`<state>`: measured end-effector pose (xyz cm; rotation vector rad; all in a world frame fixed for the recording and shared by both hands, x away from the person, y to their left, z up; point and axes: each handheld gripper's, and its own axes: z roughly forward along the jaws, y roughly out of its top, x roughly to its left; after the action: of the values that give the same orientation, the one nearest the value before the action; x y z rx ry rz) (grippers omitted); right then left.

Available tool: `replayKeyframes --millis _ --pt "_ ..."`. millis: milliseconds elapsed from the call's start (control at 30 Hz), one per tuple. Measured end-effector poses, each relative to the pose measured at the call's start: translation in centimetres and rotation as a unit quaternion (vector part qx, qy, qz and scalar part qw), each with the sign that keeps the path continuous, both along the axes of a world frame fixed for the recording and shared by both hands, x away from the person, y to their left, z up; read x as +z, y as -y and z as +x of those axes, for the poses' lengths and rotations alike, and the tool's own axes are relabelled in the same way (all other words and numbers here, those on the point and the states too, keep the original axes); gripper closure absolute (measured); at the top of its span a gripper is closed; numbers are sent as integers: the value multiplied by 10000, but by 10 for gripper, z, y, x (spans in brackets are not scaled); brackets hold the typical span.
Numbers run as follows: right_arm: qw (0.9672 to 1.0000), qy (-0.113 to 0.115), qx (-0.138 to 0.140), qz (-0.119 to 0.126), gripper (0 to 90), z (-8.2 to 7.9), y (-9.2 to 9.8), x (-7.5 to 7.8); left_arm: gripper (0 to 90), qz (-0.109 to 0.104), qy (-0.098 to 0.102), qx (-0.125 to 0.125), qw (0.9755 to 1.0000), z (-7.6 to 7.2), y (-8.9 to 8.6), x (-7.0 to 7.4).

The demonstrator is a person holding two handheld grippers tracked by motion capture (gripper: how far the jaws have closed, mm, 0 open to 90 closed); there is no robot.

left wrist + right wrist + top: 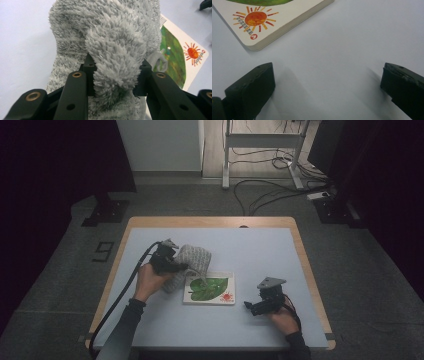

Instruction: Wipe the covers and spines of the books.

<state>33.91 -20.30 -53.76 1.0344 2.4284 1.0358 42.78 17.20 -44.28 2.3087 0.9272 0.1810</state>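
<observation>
A fluffy grey cloth [192,261] lies bunched on the pale blue table, its right edge lapping over the left side of a board book [212,290] with a green leaf and a red sun on its cover. My left gripper [181,267] is shut on a thick fold of the grey cloth [117,57], which bulges up between the jaws. To the right of the book [262,20], my right gripper [248,306] rests low over the table, jaws wide apart and nothing between them. The book's corner lies just ahead of its left jaw.
The pale blue table [250,250] has a wooden rim. Dark stands and loose cables [270,190] lie on the floor behind it. A black cable trails from my left gripper off the table's near left edge.
</observation>
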Motion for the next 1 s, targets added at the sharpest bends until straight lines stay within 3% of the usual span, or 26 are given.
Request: replayKeyframes --millis 267,467,1000 --pt "10000 -5 7 1 0 0 0 0 634 126 -79 -131 9998 3 21 -16" --pt "10000 -6 6 4 0 0 0 0 633 431 -124 -112 9989 5 30 -34" --pt "10000 -7 5 3 0 0 0 0 633 287 -89 -259 9992 3 51 -41"
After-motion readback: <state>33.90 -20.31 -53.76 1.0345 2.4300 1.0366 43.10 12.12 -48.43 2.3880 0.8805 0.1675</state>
